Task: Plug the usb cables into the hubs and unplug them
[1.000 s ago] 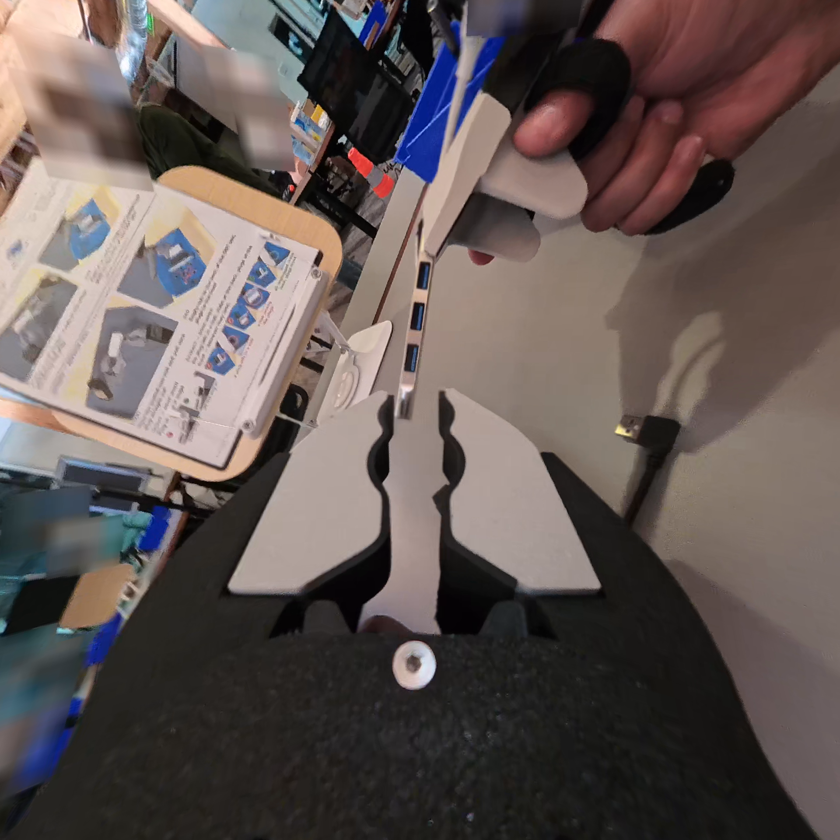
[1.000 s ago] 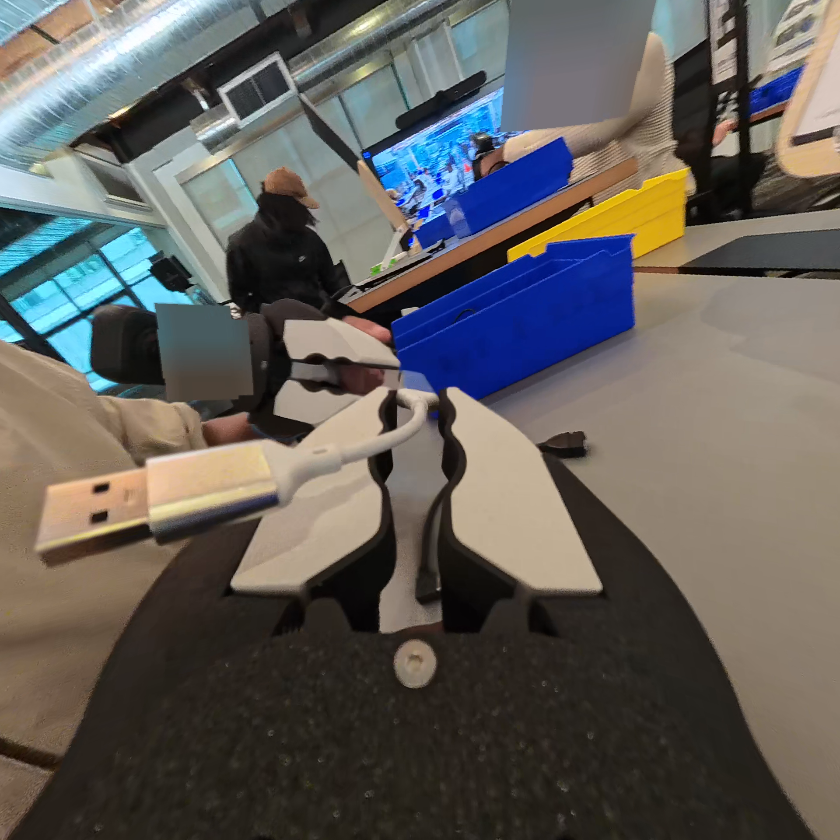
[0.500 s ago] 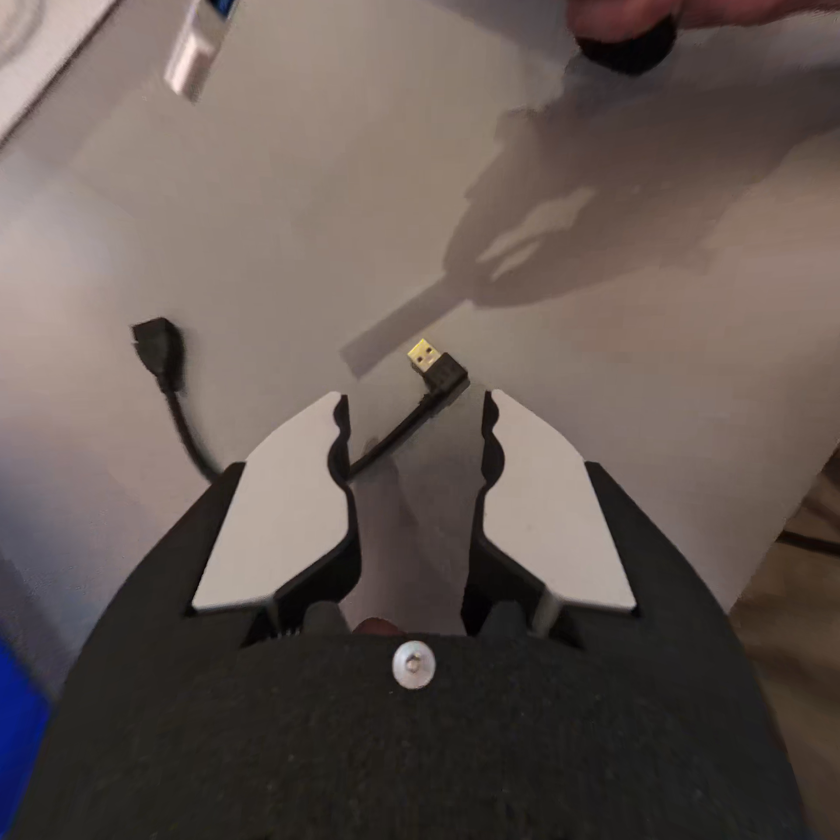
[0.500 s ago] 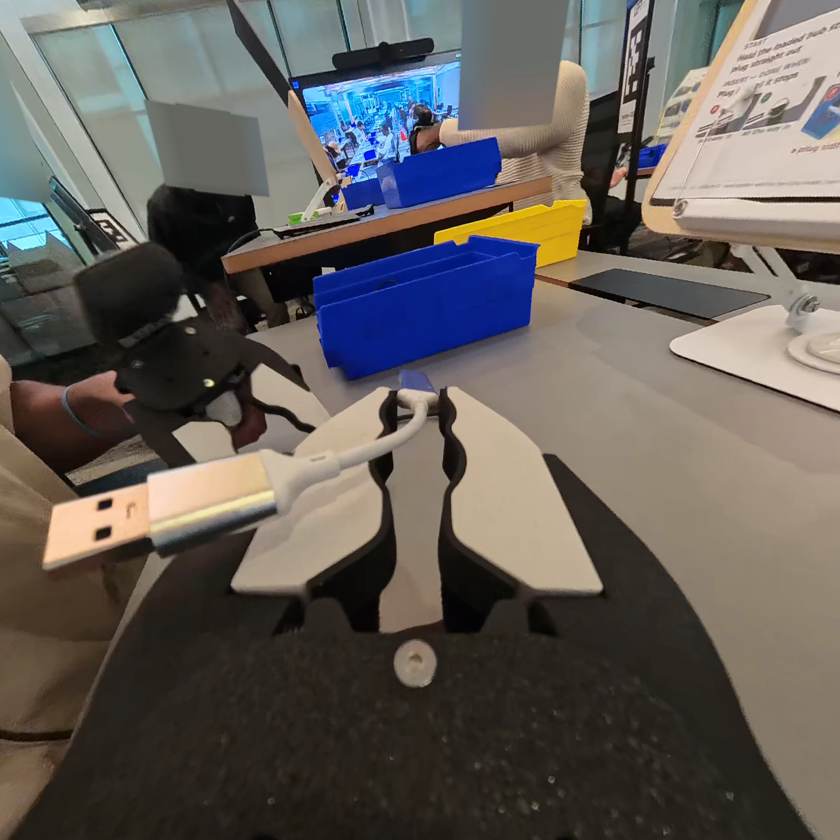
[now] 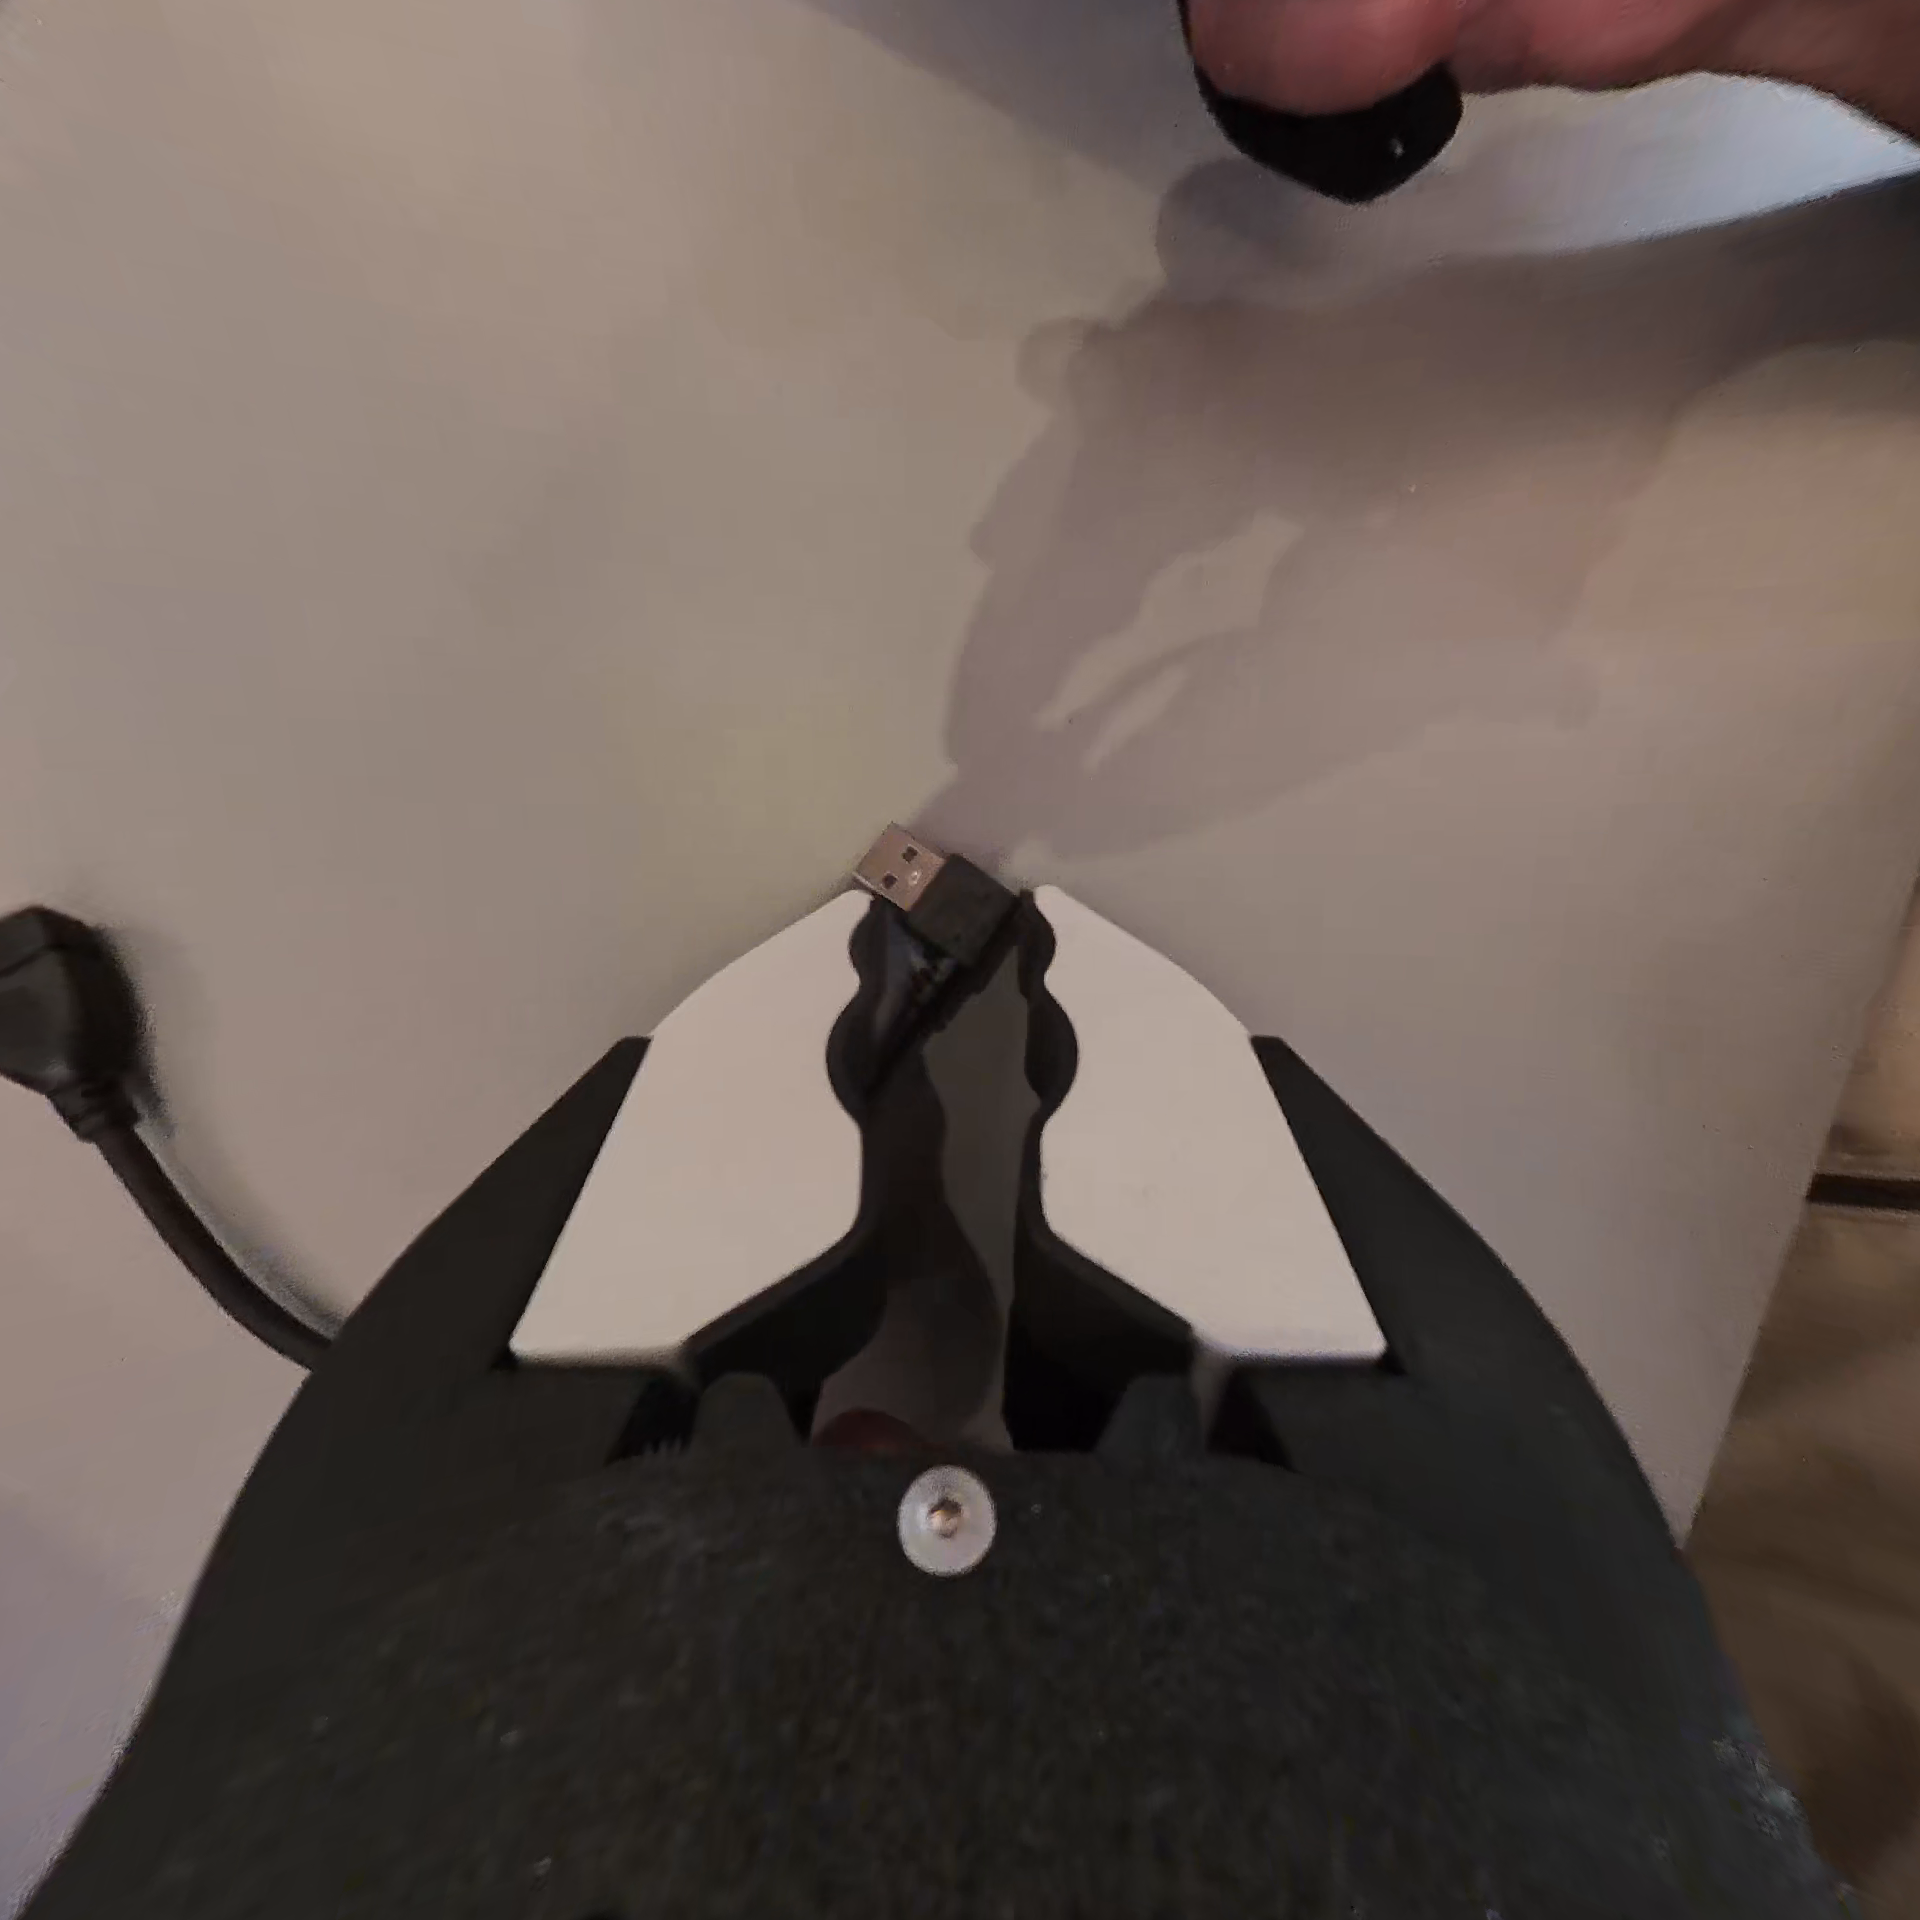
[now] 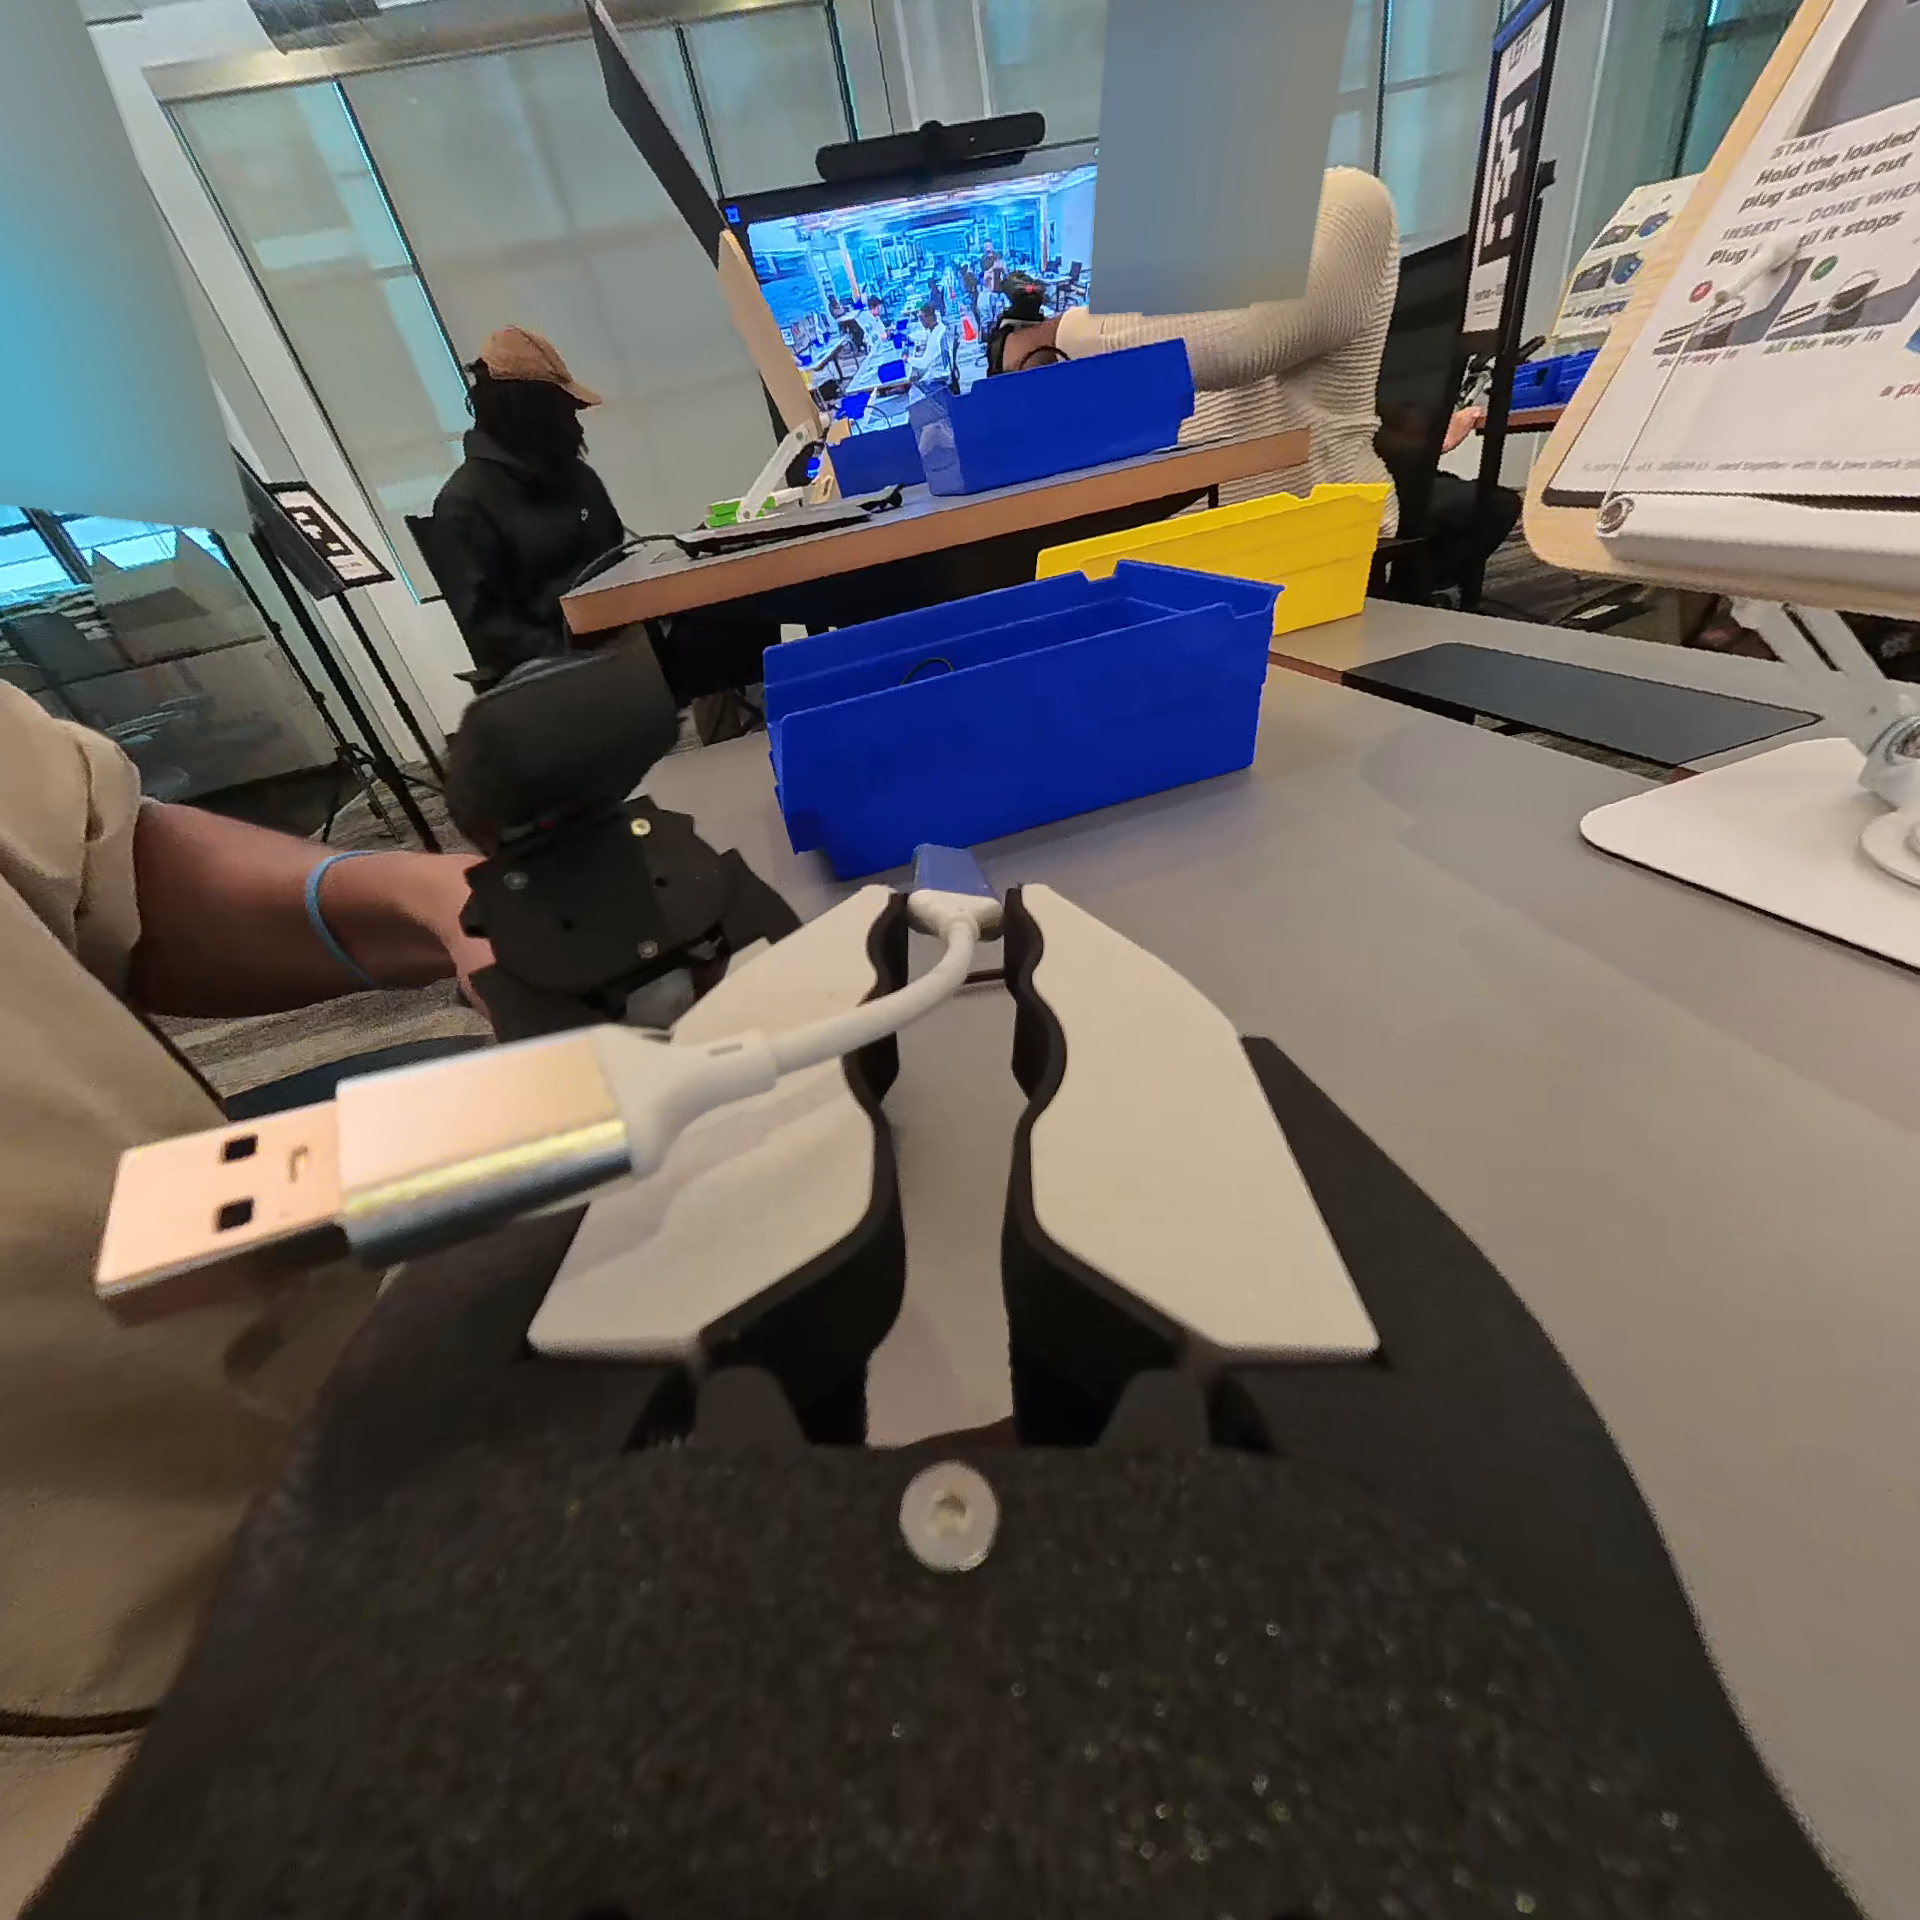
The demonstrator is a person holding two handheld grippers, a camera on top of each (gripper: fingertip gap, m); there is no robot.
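At the centre of the left wrist view: the left gripper (image 5: 943,902) points down at the grey table (image 5: 436,499), its two pale fingers drawn in until the tips pinch the black housing of a right-angle USB-A plug (image 5: 940,883).
Black plug: its metal end sticks out past the fingertips toward the upper left, and its thin black cable (image 5: 914,1008) runs back down between the fingers.
Left edge of that view: the cable's other end, a black connector (image 5: 42,997), lies on the table with its lead curving under the gripper body.
Top right of that view: a hand (image 5: 1455,42) with a black part of the other tool below it; its shadow falls across the table.
Right gripper (image 6: 954,909): nearly closed, the tips clamped on the white end of a USB hub (image 6: 951,883) whose blue-tinted body pokes out beyond them.
Hub's lead: a short white cable (image 6: 883,1023) loops back to the lower left and ends in a silver USB-A plug (image 6: 364,1164), hanging free.
Middle of the right wrist view: a blue bin (image 6: 1029,717) on the table just beyond the hub, a yellow bin (image 6: 1247,551) behind it.
Right edge: an instruction board (image 6: 1766,343) on a white stand.
Left of that view: the left gripper's black body, held by a hand wearing a blue wristband.
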